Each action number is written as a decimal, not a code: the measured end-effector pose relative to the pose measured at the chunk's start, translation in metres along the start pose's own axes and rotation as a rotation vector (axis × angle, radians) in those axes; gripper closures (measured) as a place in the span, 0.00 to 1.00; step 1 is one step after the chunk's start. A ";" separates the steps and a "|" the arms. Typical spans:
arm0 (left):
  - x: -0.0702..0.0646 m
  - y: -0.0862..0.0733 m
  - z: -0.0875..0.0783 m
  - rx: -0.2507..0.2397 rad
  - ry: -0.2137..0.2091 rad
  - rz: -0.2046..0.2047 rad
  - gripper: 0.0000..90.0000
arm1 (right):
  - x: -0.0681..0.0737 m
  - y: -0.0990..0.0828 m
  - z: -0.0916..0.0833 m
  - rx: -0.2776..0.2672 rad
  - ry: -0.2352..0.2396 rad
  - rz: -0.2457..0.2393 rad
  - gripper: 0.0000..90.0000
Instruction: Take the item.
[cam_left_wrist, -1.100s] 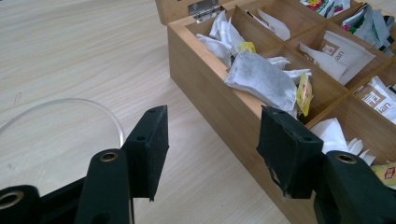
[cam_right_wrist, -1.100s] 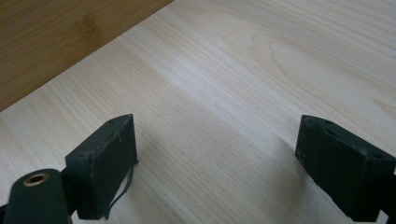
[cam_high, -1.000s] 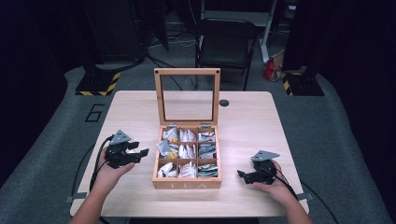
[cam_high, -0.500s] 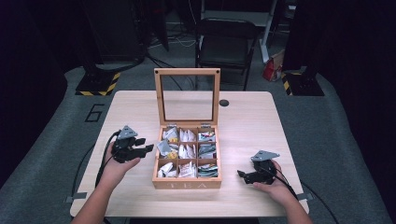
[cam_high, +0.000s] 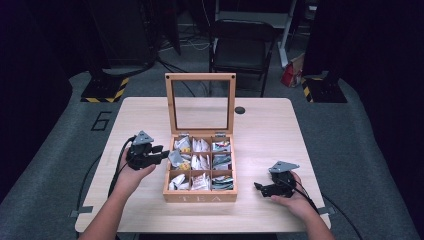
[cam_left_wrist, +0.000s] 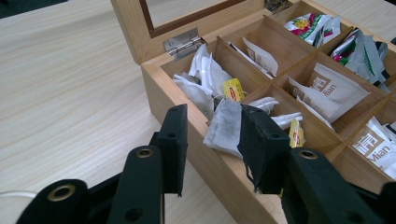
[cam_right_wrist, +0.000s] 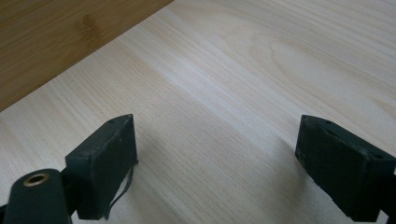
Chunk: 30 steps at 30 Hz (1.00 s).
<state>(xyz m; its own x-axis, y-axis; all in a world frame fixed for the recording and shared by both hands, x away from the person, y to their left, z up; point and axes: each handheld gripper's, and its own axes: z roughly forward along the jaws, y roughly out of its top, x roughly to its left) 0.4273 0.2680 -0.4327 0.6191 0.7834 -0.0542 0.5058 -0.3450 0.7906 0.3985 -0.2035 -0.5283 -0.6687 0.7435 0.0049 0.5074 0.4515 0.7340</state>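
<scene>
Both hand-held grippers, left (cam_high: 161, 151) and right (cam_high: 258, 187), gape beside one nine-compartment tea box (cam_high: 200, 197), seemingly empty.

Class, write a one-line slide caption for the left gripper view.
Left gripper, fingers apart, at the open tea box's edge around a grey tea bag.

upright lid (cam_high: 202, 97) walls box's far side, bare table (cam_high: 270, 130) right
</scene>
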 end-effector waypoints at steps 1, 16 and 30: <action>0.000 0.001 0.001 0.004 0.002 -0.001 0.70 | 0.000 0.000 0.000 -0.002 -0.004 0.004 0.13; 0.003 0.002 0.013 0.012 -0.001 -0.016 0.82 | 0.000 0.000 0.000 -0.001 -0.004 0.003 0.13; 0.002 0.001 0.022 0.026 -0.011 -0.015 0.86 | 0.000 0.000 0.000 -0.001 -0.001 0.000 0.13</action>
<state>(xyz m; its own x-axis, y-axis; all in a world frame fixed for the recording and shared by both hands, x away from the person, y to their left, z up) 0.4421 0.2574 -0.4454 0.6182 0.7826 -0.0729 0.5305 -0.3470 0.7734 0.3985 -0.2034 -0.5283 -0.6680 0.7441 0.0046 0.5073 0.4508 0.7345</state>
